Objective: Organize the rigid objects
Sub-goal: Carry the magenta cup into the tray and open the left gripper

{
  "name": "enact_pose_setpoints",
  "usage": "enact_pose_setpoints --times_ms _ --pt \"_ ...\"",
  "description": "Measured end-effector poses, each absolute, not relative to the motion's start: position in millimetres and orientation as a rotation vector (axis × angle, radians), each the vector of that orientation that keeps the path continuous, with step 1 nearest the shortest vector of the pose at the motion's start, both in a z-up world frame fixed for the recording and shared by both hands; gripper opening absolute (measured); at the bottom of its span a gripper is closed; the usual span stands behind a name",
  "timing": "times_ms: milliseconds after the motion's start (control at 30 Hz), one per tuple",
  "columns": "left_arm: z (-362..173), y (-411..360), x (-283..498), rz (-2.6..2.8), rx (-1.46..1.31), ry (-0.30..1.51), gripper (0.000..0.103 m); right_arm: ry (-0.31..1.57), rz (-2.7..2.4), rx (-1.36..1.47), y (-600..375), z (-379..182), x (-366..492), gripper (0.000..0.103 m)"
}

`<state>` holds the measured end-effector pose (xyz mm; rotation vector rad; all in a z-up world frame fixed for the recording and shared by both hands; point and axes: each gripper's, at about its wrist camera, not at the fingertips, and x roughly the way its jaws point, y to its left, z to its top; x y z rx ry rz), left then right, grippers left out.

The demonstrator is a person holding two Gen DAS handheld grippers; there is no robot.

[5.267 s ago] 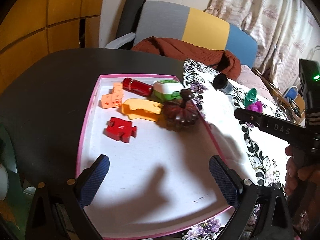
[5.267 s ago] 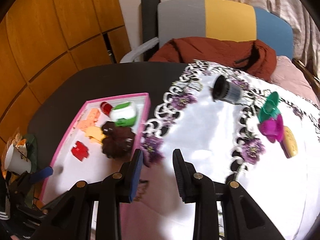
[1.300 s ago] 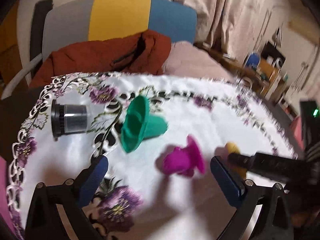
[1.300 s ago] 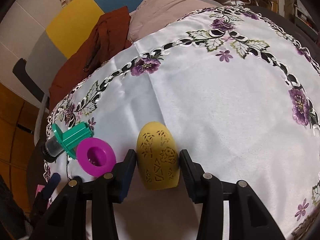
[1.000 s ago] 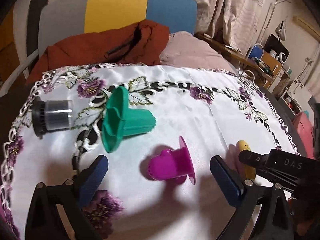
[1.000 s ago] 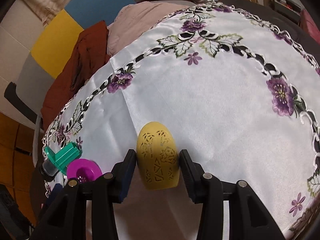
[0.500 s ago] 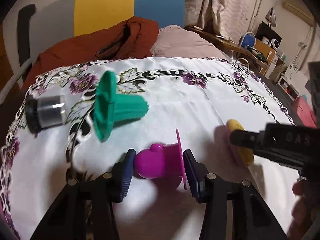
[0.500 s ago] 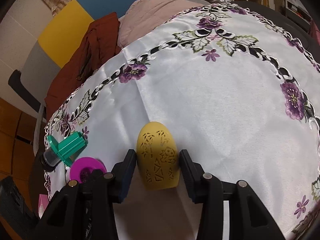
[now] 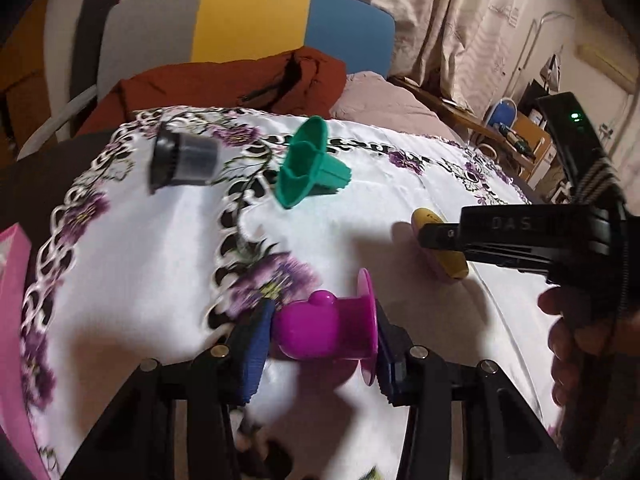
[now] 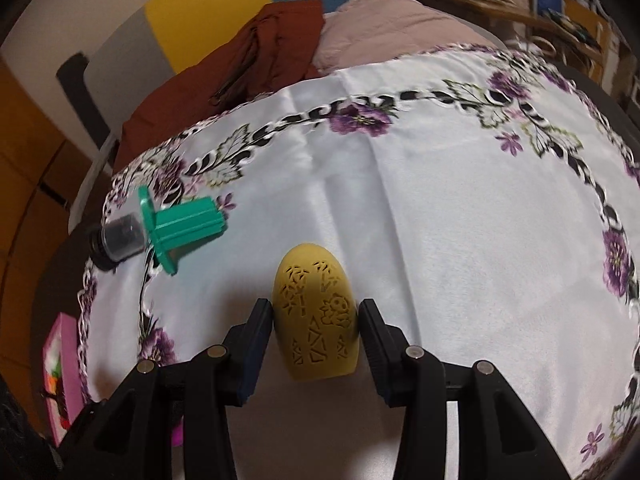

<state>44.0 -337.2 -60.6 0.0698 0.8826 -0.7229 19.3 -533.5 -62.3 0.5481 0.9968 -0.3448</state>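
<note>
My left gripper [image 9: 322,338] is shut on a magenta flanged plastic piece [image 9: 328,332] and holds it just above the white embroidered tablecloth [image 9: 160,264]. My right gripper [image 10: 316,328] is shut on a yellow egg-shaped piece with cut-out patterns [image 10: 314,316]; it also shows in the left wrist view [image 9: 438,246], held at the right. A green flanged piece [image 9: 310,164] [image 10: 180,232] and a grey-black cylinder [image 9: 184,158] [image 10: 118,240] lie on the cloth farther back. The pink tray's edge [image 9: 12,280] [image 10: 60,364] shows at the left.
A chair with grey, yellow and blue panels [image 9: 248,24] stands behind the table with a rust-red jacket [image 9: 224,84] draped on it. A pink cushion [image 10: 384,28] lies beside it. Shelves and clutter [image 9: 516,128] are at the far right.
My left gripper closed on the magenta piece, lifted it and carried it left, away from the green piece. My right gripper keeps the yellow egg and has swung left too.
</note>
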Motion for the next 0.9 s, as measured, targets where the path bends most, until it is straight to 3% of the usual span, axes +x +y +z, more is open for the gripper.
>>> enact_pose_setpoints --times_ms 900 --pt "-28 -215 20 -0.669 -0.122 0.836 0.046 1.015 -0.117 0.337 -444 -54 33 0.045"
